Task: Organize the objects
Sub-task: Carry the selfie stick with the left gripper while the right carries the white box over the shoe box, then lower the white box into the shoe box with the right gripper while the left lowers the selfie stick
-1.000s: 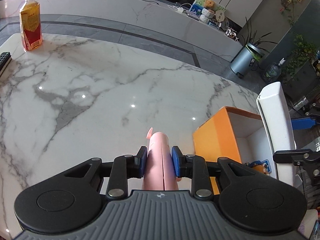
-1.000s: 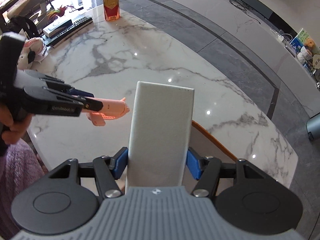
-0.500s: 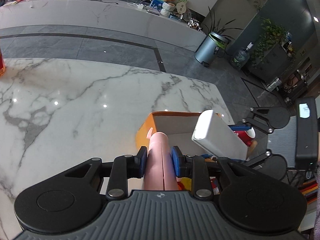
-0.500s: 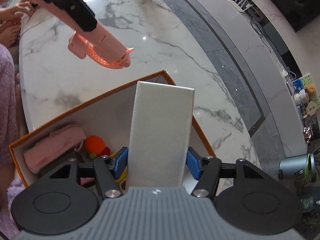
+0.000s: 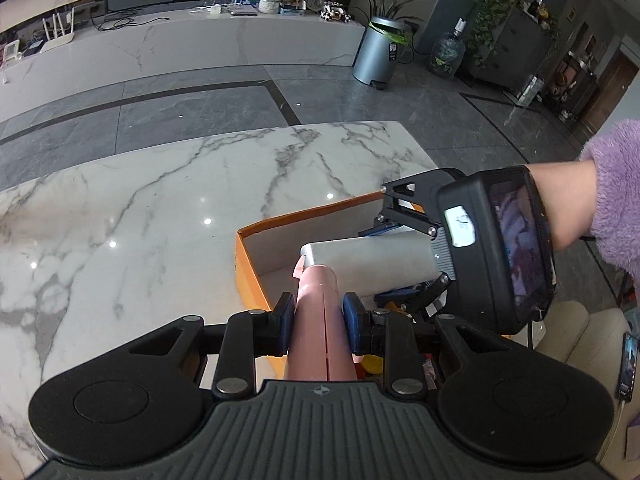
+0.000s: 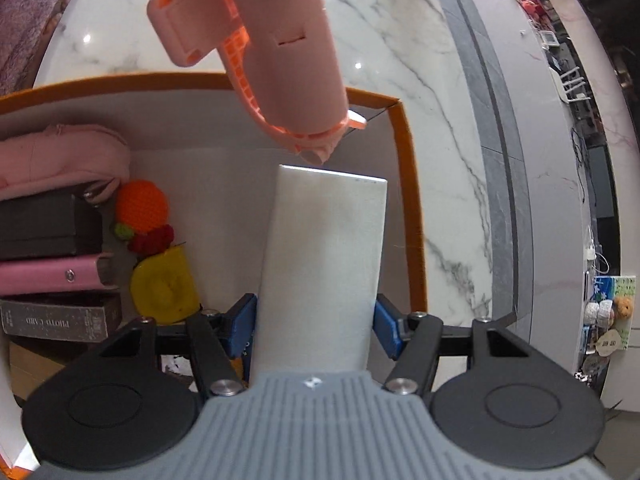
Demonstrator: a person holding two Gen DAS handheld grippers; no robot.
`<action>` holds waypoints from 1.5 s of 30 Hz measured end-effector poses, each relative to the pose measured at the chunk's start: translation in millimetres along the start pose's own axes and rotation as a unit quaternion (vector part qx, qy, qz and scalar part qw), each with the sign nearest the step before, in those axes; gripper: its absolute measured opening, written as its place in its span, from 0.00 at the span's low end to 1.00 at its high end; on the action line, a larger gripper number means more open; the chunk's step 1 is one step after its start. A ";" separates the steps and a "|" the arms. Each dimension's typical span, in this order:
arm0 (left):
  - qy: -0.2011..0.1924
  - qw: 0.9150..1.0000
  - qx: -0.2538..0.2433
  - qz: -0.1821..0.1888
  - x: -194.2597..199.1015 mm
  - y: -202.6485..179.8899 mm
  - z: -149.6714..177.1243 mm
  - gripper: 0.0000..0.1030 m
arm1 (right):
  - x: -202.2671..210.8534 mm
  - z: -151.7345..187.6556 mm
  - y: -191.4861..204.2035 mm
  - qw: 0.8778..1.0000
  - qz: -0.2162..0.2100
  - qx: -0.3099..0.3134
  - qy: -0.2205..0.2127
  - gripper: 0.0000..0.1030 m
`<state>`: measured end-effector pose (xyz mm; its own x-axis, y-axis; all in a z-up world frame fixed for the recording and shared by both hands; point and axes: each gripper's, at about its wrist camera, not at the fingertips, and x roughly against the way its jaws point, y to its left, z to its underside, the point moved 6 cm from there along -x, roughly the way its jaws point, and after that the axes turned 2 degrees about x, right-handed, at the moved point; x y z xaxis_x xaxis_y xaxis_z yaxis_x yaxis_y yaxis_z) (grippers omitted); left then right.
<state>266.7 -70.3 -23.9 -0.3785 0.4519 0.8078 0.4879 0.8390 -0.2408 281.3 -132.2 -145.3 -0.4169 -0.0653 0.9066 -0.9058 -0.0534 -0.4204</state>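
My left gripper (image 5: 316, 316) is shut on a pink plastic gun-shaped tool (image 5: 318, 320), held over the near corner of the orange-edged open box (image 5: 246, 264). The pink tool also shows in the right wrist view (image 6: 288, 52), its tip just above the white block. My right gripper (image 6: 316, 320) is shut on a white rectangular block (image 6: 324, 264) and holds it inside the box (image 6: 408, 184). The white block (image 5: 368, 256) and the right gripper (image 5: 408, 256) appear in the left wrist view, crossing in front of the pink tool.
The box holds a pink pouch (image 6: 56, 160), a dark box (image 6: 44, 224), a pink case (image 6: 48, 276), a "PHOTO CARD" box (image 6: 56, 320), an orange knitted ball (image 6: 140, 206) and a yellow round item (image 6: 164, 290). The box sits on a marble table (image 5: 140, 220) near its edge.
Both grippers moved over the box and closer together. The white block went lower into the box; the pink tool now hangs right above its far end.
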 end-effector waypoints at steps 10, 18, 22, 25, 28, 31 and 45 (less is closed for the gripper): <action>0.023 0.999 -0.030 -0.014 -22.7 -11.4 1.3 0.30 | -32.7 -2.0 4.2 0.999 -0.012 0.032 0.007 0.61; 0.032 0.999 -0.029 -0.022 -29.0 -8.1 -1.1 0.30 | -40.7 -3.0 -1.5 1.000 -0.021 0.008 0.008 0.60; 0.037 0.999 -0.026 -0.018 -33.4 -8.9 -0.9 0.30 | -28.3 -1.7 -7.8 1.000 -0.017 -0.016 -0.006 0.63; 0.036 0.999 -0.020 -0.015 -34.8 -10.7 -2.0 0.30 | -4.2 1.0 -11.4 0.998 -0.026 -0.048 -0.039 0.60; 0.035 0.999 -0.014 -0.013 -38.0 -12.7 -3.7 0.30 | 31.3 7.4 -5.0 0.993 -0.042 -0.071 -0.081 0.57; 0.035 0.999 -0.009 -0.010 -44.5 -18.3 -4.6 0.30 | 59.4 14.9 7.4 0.990 -0.043 -0.079 -0.108 0.52; 0.057 0.994 0.085 0.044 -72.3 -35.2 -7.7 0.30 | 88.1 33.8 13.9 0.972 -0.012 -0.150 -0.179 0.16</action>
<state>282.9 -134.8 -69.6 -0.2440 0.4961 0.8333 0.3716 0.8415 -0.3922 234.6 -172.4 -72.5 -0.3912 -0.4126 0.8226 -0.9185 0.2302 -0.3214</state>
